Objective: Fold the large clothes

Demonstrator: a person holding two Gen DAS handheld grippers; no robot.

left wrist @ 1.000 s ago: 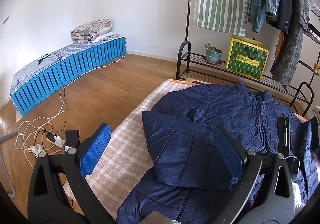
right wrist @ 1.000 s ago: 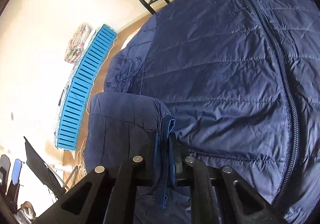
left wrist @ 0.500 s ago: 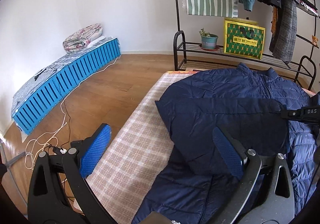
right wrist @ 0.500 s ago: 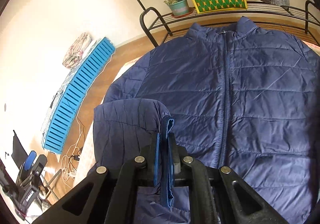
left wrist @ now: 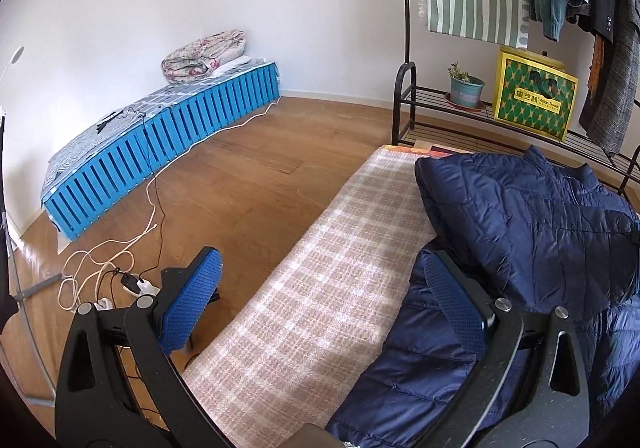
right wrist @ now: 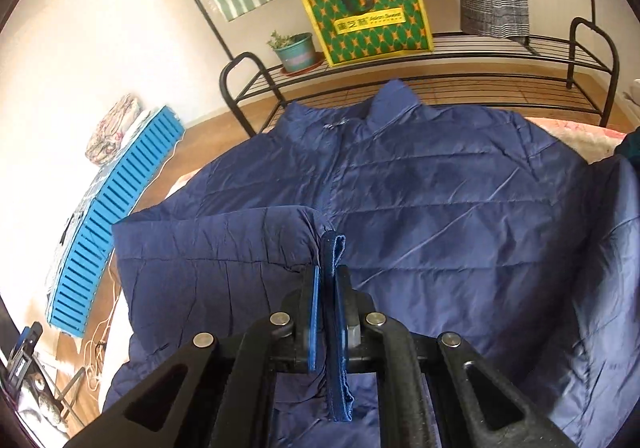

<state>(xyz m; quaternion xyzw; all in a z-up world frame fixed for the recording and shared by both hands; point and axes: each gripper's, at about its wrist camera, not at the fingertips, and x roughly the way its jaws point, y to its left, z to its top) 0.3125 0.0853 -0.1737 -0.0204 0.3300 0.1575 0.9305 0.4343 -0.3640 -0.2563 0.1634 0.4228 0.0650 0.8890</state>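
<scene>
A navy quilted jacket (right wrist: 440, 200) lies front up on a plaid-covered table (left wrist: 320, 288), collar toward the far rack. My right gripper (right wrist: 326, 276) is shut on the jacket's left sleeve cuff (right wrist: 334, 248) and holds the sleeve (right wrist: 216, 248) folded across the jacket's front. My left gripper (left wrist: 320, 288) is open and empty, above the table's left part; its right finger (left wrist: 456, 296) is over the jacket's lower edge (left wrist: 420, 360).
A black clothes rack (left wrist: 404, 96) with hung clothes, a potted plant (left wrist: 464, 88) and a green bag (left wrist: 534, 100) stands behind the table. A blue slatted bed (left wrist: 168, 136) lies along the left wall. Cables and a power strip (left wrist: 132, 284) lie on the wood floor.
My right gripper has carried the sleeve cuff further across the jacket toward its middle. My left gripper has swung left, away from the jacket, and stays open.
</scene>
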